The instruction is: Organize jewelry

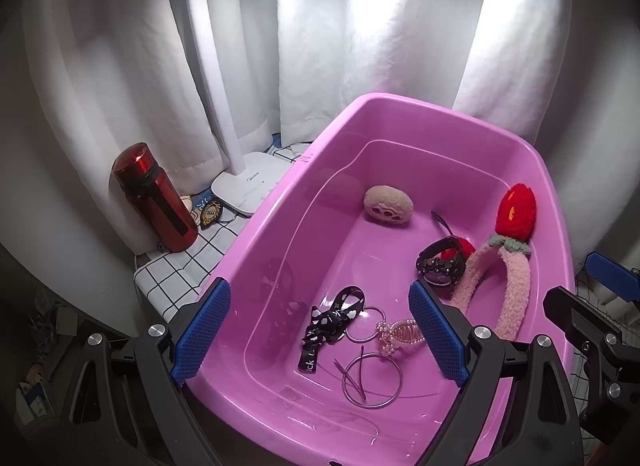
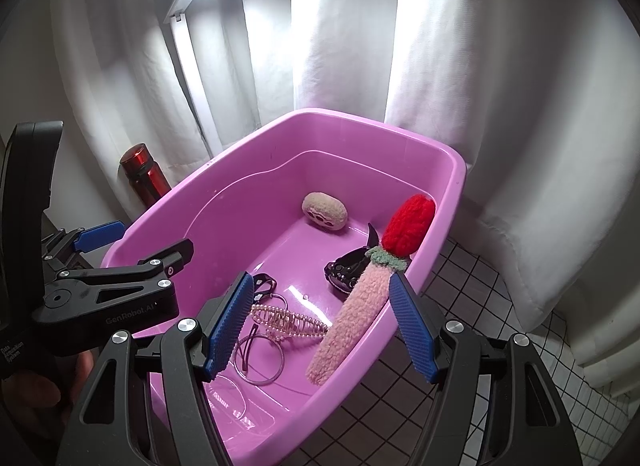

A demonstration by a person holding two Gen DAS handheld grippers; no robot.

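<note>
A pink plastic tub holds the accessories: a fuzzy pink headband with a red strawberry, a black watch, a beige plush clip, a black ribbon, a pearl hair claw, metal hoops. My left gripper is open above the tub's near end. My right gripper is open over the tub's near right side, the headband between its fingers, untouched. The left gripper shows in the right wrist view.
A red bottle and a white lamp base stand left of the tub on a checked cloth. White curtains hang behind. A tiled surface lies right of the tub.
</note>
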